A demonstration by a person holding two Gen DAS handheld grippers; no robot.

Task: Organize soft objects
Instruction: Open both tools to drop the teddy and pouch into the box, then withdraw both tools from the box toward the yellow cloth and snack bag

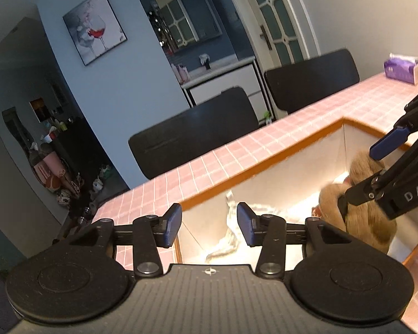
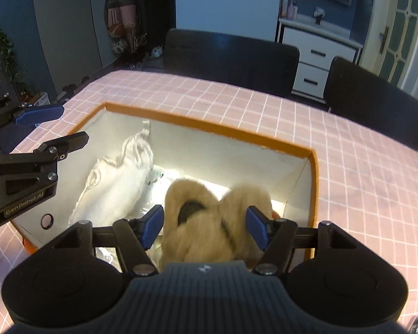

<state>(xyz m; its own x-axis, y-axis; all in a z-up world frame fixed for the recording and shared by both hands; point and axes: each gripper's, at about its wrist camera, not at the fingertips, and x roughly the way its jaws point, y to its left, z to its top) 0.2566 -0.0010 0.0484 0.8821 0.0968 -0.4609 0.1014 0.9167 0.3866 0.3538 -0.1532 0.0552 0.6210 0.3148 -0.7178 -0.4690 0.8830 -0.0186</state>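
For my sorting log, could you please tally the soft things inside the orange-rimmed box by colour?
Tan: 1, the furry plush, between the open fingers of the right hand-held gripper.
White: 1, the crumpled fabric item, lying at the left of the box.
Total: 2. A little reddish shows beside the plush, too hidden to count.

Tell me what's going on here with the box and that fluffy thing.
A person works two handheld grippers over an orange-rimmed box on a pink checked tablecloth. The right gripper is down in the box with its jaws open either side of tan fluffy slippers, not clamped on them. The left gripper is open and holds nothing, by the box's other end. A white soft item already lies inside the box.
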